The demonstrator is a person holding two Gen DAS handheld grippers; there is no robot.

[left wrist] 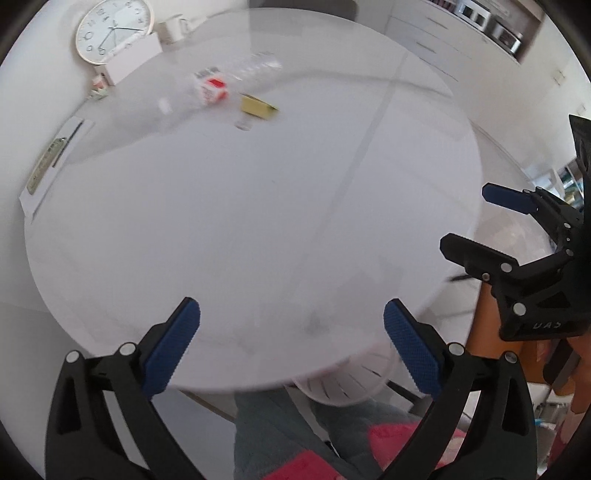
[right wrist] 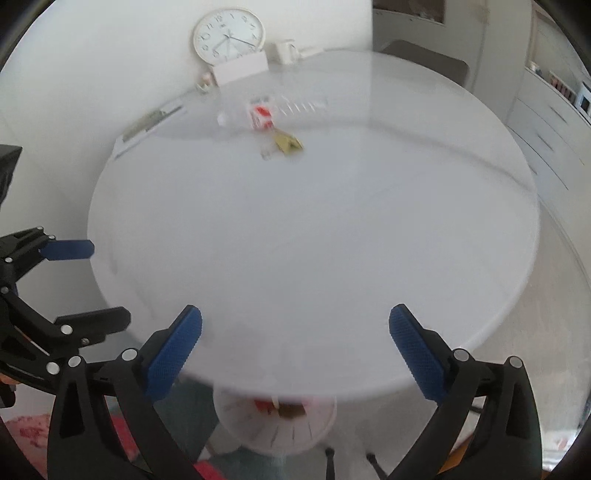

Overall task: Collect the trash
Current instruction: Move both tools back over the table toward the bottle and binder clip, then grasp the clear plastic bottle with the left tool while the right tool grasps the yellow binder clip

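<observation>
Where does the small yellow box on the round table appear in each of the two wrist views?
Left wrist view: the yellow box lies upper centre, far across the white table, just right of the red-and-white carton.
Right wrist view: the yellow box lies upper centre, just below and right of the carton.
Shared landmark: the wall clock.

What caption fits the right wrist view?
Open right claw faces a round white table with a plastic bottle and yellow wrapper.
</observation>
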